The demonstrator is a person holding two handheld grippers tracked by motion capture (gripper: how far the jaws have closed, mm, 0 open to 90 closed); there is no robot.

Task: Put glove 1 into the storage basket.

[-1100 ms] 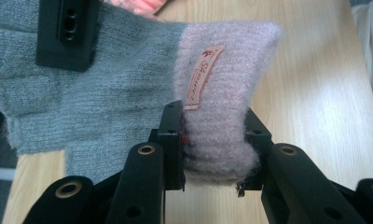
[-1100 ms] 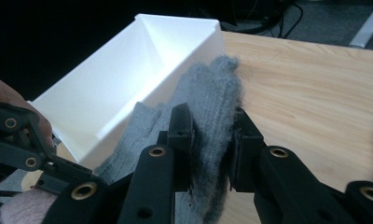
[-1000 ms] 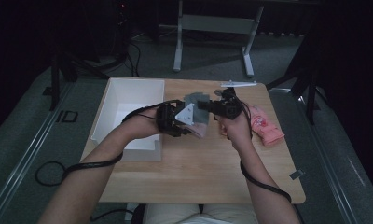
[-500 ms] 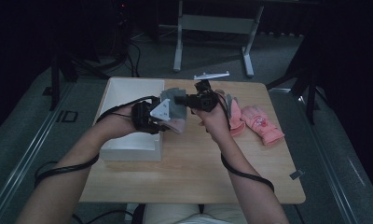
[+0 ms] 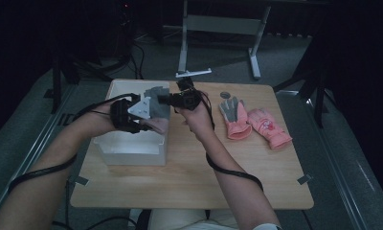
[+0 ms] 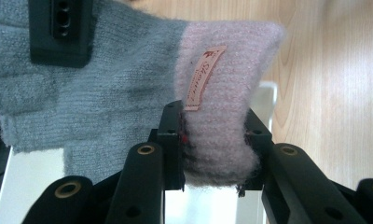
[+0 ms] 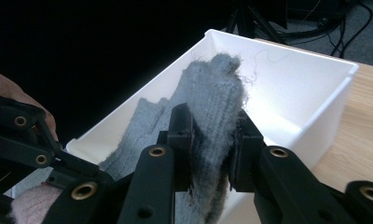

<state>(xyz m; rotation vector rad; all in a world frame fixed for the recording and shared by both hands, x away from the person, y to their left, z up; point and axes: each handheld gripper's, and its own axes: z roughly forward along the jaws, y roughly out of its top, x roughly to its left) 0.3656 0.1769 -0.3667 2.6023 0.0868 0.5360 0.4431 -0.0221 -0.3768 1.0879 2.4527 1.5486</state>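
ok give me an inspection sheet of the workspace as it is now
surface: wooden table, bare at the near edge.
job's things: grey and pink glove held over the white bin; pink cuff in the left claw, grey finger end in the right claw.
clutter: two pink gloves lying flat at the table's right; a small round object behind them, too small to tell.
grippers: both shut on the glove, held up between them.
cables: a black cable loops along each forearm.
surroundings: dark room, grey metal stand behind the table, grey floor.
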